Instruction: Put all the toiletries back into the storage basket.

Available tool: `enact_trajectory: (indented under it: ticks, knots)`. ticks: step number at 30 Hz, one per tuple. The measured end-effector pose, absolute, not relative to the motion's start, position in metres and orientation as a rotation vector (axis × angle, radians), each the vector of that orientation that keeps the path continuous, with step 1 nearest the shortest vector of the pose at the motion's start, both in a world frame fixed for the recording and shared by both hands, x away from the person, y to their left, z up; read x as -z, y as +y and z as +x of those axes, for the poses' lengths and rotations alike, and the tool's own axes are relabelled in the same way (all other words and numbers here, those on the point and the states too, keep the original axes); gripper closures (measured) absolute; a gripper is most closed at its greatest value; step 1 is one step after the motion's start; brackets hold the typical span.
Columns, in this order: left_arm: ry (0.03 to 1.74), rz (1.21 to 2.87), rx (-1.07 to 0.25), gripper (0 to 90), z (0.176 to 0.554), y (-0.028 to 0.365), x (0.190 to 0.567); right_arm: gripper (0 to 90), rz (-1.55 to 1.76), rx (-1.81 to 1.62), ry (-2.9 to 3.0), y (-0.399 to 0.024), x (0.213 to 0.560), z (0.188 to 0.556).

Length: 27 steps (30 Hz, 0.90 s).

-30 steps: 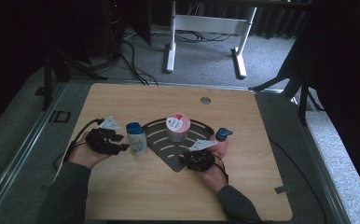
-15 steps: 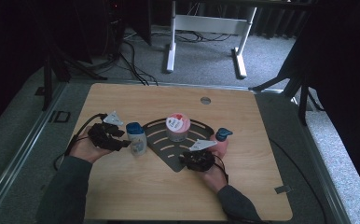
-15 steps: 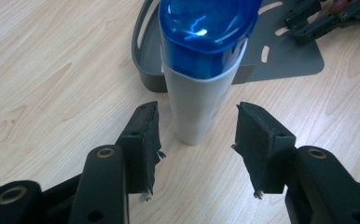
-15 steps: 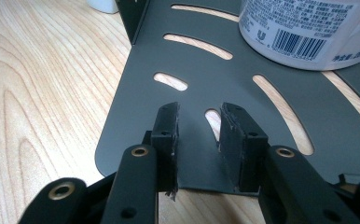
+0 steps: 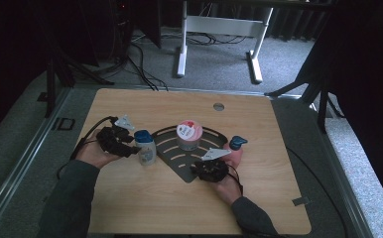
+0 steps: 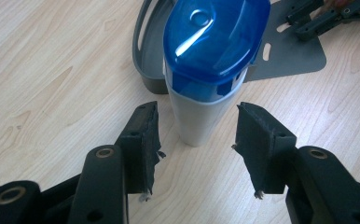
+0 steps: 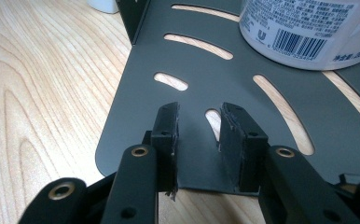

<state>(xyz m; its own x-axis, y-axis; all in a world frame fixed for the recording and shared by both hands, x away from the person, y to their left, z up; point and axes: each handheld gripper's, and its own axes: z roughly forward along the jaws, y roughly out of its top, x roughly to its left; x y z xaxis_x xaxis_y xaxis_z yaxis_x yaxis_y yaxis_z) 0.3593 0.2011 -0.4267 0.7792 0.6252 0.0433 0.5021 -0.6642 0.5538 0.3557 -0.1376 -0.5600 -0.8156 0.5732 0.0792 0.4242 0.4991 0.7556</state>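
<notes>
We hold a gripper in each hand over the table (image 5: 145, 203). Our left gripper (image 6: 197, 140) has its jaws spread wide on either side of the bottle (image 6: 211, 70) — a pale bottle with a blue cap, standing upright on the wood just beside the tray's (image 6: 290, 56) rim. The jaws have just been opening, and the pads (image 6: 145, 135) stand clear of the bottle's foot, touching nothing. Our right gripper (image 7: 199, 135) sits low over the near corner of the dark slotted tray with its jaws narrow; whether they pinch the tray's edge we cannot tell. On the tray stands a white jar (image 7: 304, 28) with a barcode label — well apart from the right jaws. In the high view, a pink bottle (image 5: 235, 151) stands beside our right hand (image 5: 224, 181).
</notes>
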Motion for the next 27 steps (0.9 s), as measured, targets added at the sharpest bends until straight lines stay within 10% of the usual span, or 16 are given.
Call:
enact_trajectory:
  ticks: [27]
  knots:
    - [0.8, 2.54, -0.302, 48.8, 0.374, 0.18, 0.424, 67.3, 0.86, -1.216, 2.561, -0.138, 0.56, 0.356]
